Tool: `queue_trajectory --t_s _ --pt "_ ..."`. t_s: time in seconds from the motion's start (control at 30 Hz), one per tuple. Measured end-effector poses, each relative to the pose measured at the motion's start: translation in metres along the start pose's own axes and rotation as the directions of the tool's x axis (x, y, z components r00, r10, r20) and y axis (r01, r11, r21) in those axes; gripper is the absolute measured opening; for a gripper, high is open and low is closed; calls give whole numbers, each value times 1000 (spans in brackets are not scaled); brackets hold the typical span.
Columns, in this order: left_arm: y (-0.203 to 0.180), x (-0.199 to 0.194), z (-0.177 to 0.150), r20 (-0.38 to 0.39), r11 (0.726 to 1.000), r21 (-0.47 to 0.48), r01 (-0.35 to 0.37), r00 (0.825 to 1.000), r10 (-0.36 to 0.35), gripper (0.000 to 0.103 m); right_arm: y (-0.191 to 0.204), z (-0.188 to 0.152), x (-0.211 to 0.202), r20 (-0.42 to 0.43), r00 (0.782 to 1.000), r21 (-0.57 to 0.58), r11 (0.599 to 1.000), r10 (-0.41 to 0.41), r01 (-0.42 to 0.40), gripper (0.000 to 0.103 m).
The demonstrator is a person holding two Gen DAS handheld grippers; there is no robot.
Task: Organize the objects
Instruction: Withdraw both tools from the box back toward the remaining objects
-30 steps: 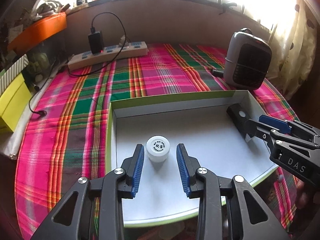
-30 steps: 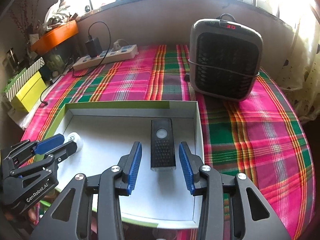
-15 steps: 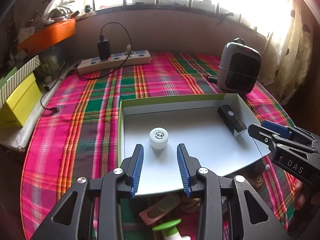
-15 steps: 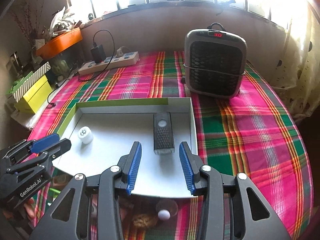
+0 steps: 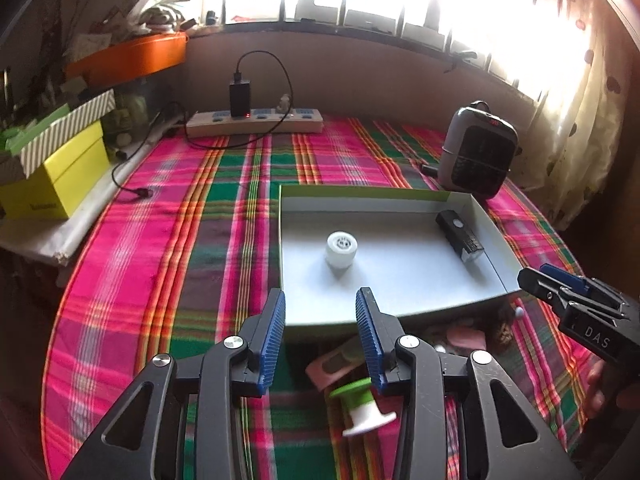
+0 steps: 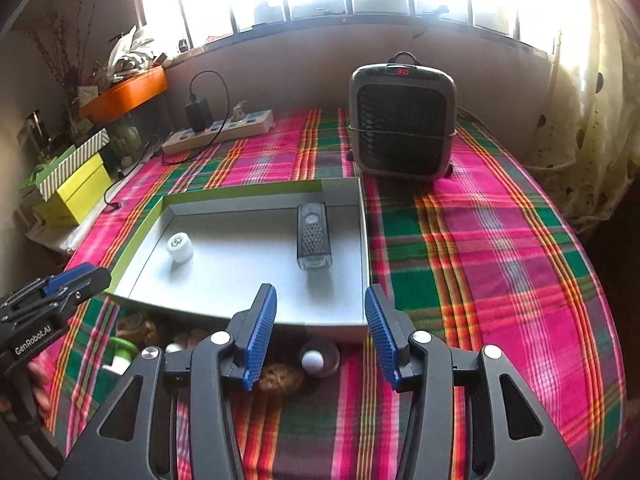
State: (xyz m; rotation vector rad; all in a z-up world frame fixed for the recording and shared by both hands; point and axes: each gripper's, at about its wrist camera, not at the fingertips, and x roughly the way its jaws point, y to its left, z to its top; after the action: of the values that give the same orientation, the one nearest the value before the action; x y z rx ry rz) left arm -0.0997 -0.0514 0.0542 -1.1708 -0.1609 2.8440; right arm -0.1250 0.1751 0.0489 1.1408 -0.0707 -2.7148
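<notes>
Step in hand, as I judge it: between placements. Tray [image 5: 494, 236], centre of both views, holds a white jar [image 5: 341, 249] at its left and a black light [image 5: 460, 236] along its right wall; both look set down.

Left gripper [image 5: 320, 332], lower centre of its view: jaws opening, nothing between the pads. Right gripper [image 6: 320, 332], lower centre of its view: jaws likewise opening, empty.

Loose items lie below the tray's near edge: a green-and-white spool [image 5: 362, 408] tipped on its side, a pink case [image 5: 340, 362], a white ball [image 6: 312, 360] in a small dish.

Next move likely calls for lowering one gripper onto one of these, the spool probably nearest the left, jaws spread across its barrel.

Hard to make out: a brownish lump [image 6: 280, 376] at lower centre of the right view, partly behind the finger. Items under the tray's edge are shadowed. Windows are blown out.
</notes>
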Motion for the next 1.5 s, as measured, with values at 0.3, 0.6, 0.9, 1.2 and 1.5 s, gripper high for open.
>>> queue_trajectory --t_s 0.3,0.6,0.9,1.2,1.5 --pt "2 -10 -25 -31 999 -12 50 998 -50 37 -3 -19 -9 0 1000 3 1000 -4 4 49" --pt "-2 -8 -42 -73 997 -28 76 994 -78 39 -6 -38 -17 -1 1000 13 1000 -11 11 53" --pt "-15 2 -48 -111 995 -9 101 989 -101 39 -13 -47 -19 -12 1000 34 999 -19 20 53" --pt "-16 12 -52 -137 996 -6 83 987 -84 39 -14 -51 -13 -33 999 33 999 -10 11 54" --pt "-12 16 -52 -139 997 -9 71 988 -72 39 2 -54 -6 -54 998 -2 999 35 -35 54"
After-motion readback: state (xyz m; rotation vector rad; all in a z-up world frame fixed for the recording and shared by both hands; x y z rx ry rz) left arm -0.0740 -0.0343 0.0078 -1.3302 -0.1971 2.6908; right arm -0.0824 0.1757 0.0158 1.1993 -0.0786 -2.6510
